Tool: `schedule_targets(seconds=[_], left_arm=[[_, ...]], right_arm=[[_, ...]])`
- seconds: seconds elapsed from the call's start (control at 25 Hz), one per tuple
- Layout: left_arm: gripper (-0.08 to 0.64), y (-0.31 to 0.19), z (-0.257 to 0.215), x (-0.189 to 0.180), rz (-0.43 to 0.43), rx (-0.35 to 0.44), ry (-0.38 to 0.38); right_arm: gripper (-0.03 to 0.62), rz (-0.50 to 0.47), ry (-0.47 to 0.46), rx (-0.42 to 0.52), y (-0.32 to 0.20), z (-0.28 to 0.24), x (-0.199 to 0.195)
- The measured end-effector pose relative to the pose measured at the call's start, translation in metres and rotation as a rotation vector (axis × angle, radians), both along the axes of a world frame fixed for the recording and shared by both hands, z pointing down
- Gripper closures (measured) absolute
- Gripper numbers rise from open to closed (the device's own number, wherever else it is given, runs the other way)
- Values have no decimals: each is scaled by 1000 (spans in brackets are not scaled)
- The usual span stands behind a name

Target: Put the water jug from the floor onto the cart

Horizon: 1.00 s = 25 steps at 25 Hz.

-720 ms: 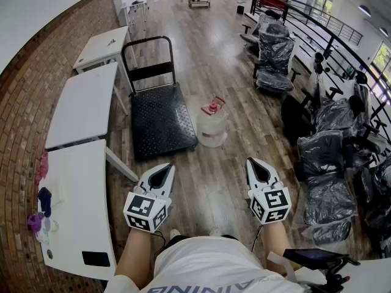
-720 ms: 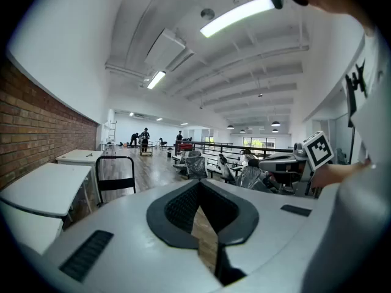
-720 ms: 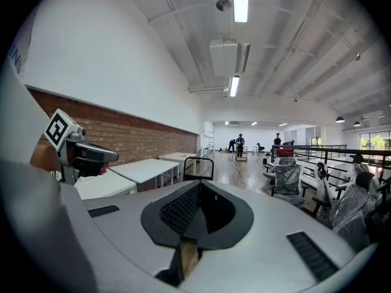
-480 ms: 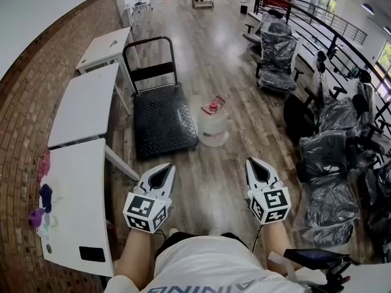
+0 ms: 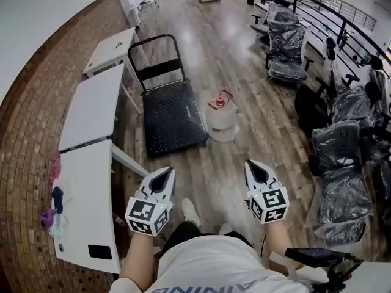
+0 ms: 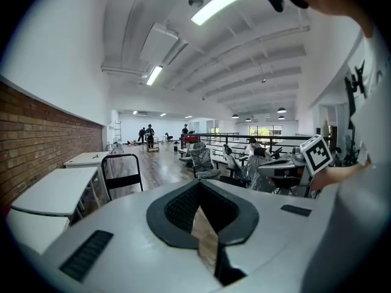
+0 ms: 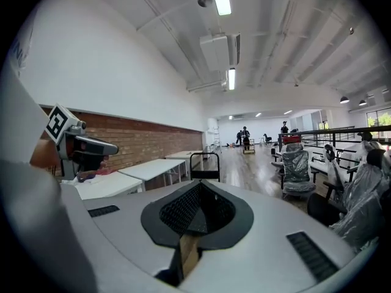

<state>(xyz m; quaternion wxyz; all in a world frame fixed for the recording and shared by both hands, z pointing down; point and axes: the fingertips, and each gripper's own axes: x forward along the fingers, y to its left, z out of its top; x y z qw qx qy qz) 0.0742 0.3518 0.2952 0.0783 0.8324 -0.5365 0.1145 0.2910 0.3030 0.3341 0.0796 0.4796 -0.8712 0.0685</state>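
Observation:
The water jug (image 5: 222,122), clear with a red cap and red handle, stands upright on the wood floor just right of the cart. The cart (image 5: 174,113) is a black flat platform with a black push handle (image 5: 156,40) at its far end. My left gripper (image 5: 164,170) and right gripper (image 5: 252,162) are held side by side in front of my body, well short of the jug, both shut with nothing in them. The left gripper view shows shut jaws (image 6: 198,182) and the cart's handle (image 6: 122,171). The right gripper view shows shut jaws (image 7: 198,184) too.
White tables (image 5: 91,108) line the brick wall at the left, close beside the cart. Chairs wrapped in plastic (image 5: 342,157) stand at the right along a railing. A white shoe (image 5: 190,213) shows below the grippers. People stand far down the hall.
The whole view has advanced toward the cart and jug, which now lie nearer. A shoe has stepped into sight. Both grippers keep their place before the body, still shut.

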Motion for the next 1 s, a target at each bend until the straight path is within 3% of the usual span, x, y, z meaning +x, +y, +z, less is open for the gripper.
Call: schedule_targets(seconds=[0.28, 0.48, 1.0], left_arm=[[560, -36, 10, 5, 33, -6, 35], [560, -70, 21, -16, 34, -12, 74], [560, -181, 42, -135, -38, -66, 135]], right_arm=[[588, 18, 55, -37, -19, 15, 6], [589, 12, 93, -29, -54, 13, -18], [588, -50, 181, 2, -172, -2, -125]])
